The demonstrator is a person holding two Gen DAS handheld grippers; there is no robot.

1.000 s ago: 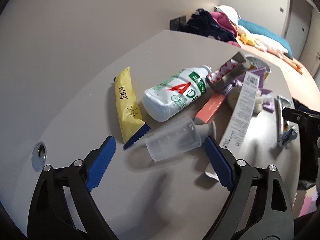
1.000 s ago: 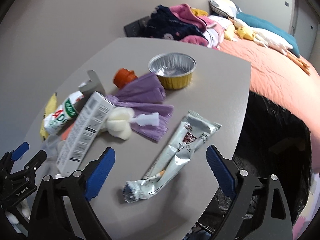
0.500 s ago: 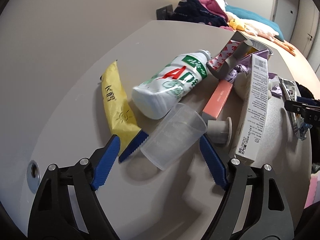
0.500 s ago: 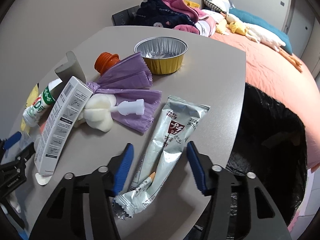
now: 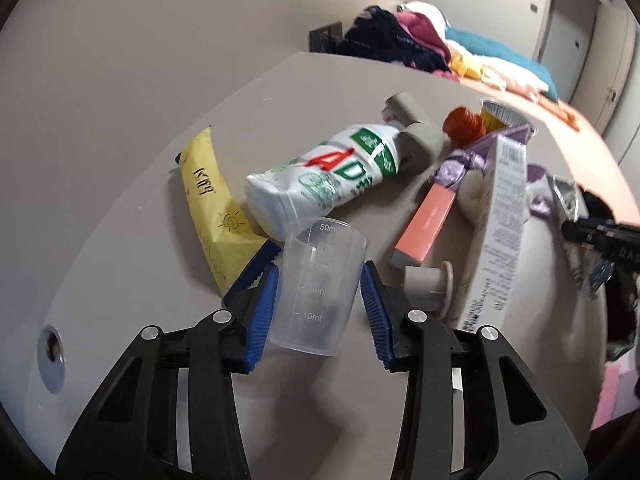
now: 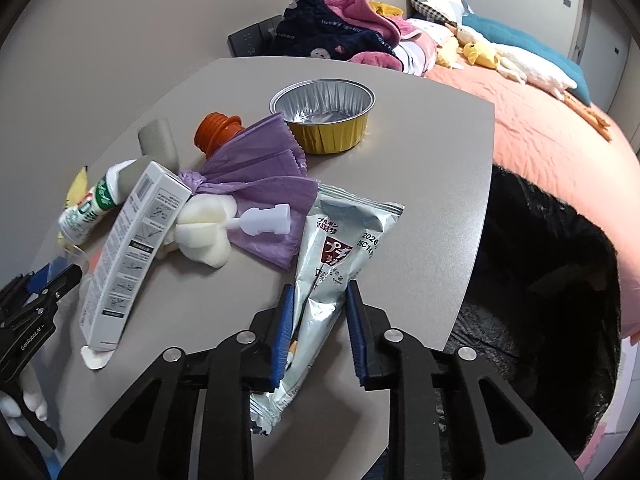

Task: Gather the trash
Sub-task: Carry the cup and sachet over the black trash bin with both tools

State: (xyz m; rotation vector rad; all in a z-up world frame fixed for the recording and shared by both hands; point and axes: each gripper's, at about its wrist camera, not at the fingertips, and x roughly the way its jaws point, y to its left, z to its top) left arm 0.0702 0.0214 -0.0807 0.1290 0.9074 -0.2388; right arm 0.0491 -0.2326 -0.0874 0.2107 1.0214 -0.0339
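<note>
**Both grippers closed in on litter at a grey bedside table**

A grey table (image 6: 420, 152) stands against a pale wall, with a bed under a salmon-pink cover (image 6: 560, 136) beyond its far edge and a black bin bag (image 6: 560, 280) gaping just past the table's right side.

The left gripper (image 5: 320, 292) has just been narrowing its jaws, and a clear plastic measuring cup (image 5: 316, 284) with millilitre marks now sits between them. Both blue pads (image 5: 262, 312) lie against the cup's walls, so the cup is clamped. Directly ahead of this gripper lies a white plastic bottle with green and red lettering (image 5: 332, 172), on its side. To the left of the jaws is a yellow flat sachet (image 5: 212, 204), its blue end tucked behind the left pad. To the right are a salmon-coloured slim box (image 5: 424, 224), a small white spool-shaped cap (image 5: 428, 284) and a tall white printed carton (image 5: 496, 232).

The right gripper (image 6: 318, 328) has likewise just been drawing its jaws together. A silver foil snack packet (image 6: 336, 248) runs between its 2 blue pads, creased where they pinch it, and its crumpled tail hangs below them. Ahead and to the left of this gripper lie a purple plastic bag (image 6: 264, 184) and a cream sponge brush with a white handle (image 6: 208, 232). Farther ahead stands a round foil cup with a gold outside (image 6: 324, 112), with an orange ribbed cap (image 6: 216, 128) to its left
</note>
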